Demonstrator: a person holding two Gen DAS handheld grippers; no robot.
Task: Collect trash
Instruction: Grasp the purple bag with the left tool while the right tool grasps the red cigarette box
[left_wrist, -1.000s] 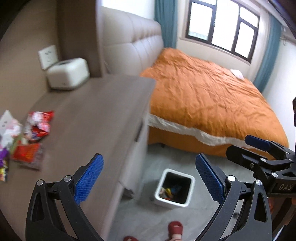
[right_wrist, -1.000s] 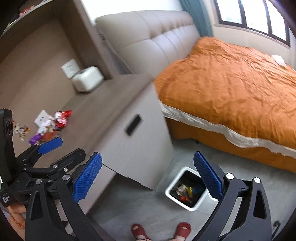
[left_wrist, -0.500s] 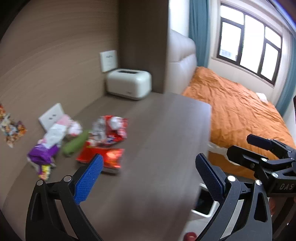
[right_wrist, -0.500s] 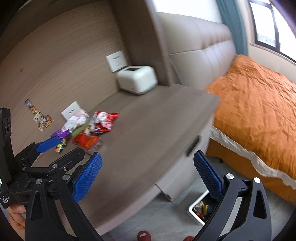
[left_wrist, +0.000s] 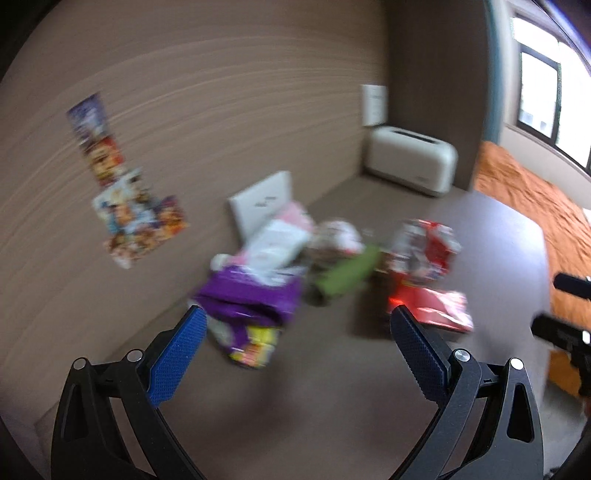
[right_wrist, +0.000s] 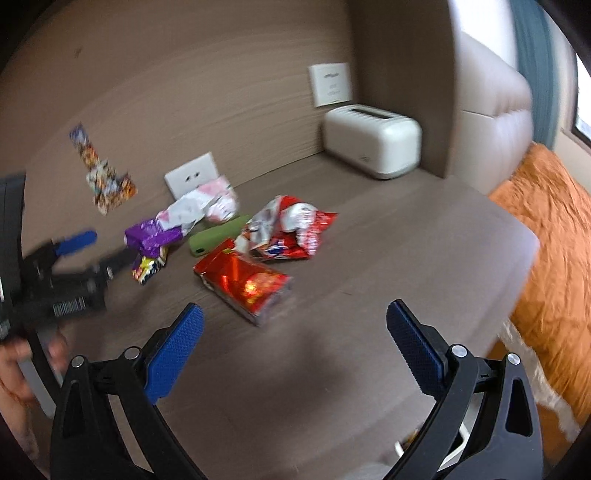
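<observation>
Both grippers hang with jaws spread wide and empty above a brown countertop (right_wrist: 388, 266). The left gripper (left_wrist: 295, 354) hovers just short of a purple wrapper (left_wrist: 247, 299), touching nothing; the right gripper (right_wrist: 295, 343) faces a shiny red snack bag (right_wrist: 243, 284). Beyond these lie a green packet (right_wrist: 218, 236), a crumpled red-and-white bag (right_wrist: 288, 229) and a pink-and-white wrapper (right_wrist: 203, 206), heaped near a wall socket (right_wrist: 192, 175). A white toaster-like box (right_wrist: 373, 140) stands farther back.

Crumpled snack wrappers (right_wrist: 255, 236) – red, purple, green – heaped on the countertop (right_wrist: 369, 295)
</observation>
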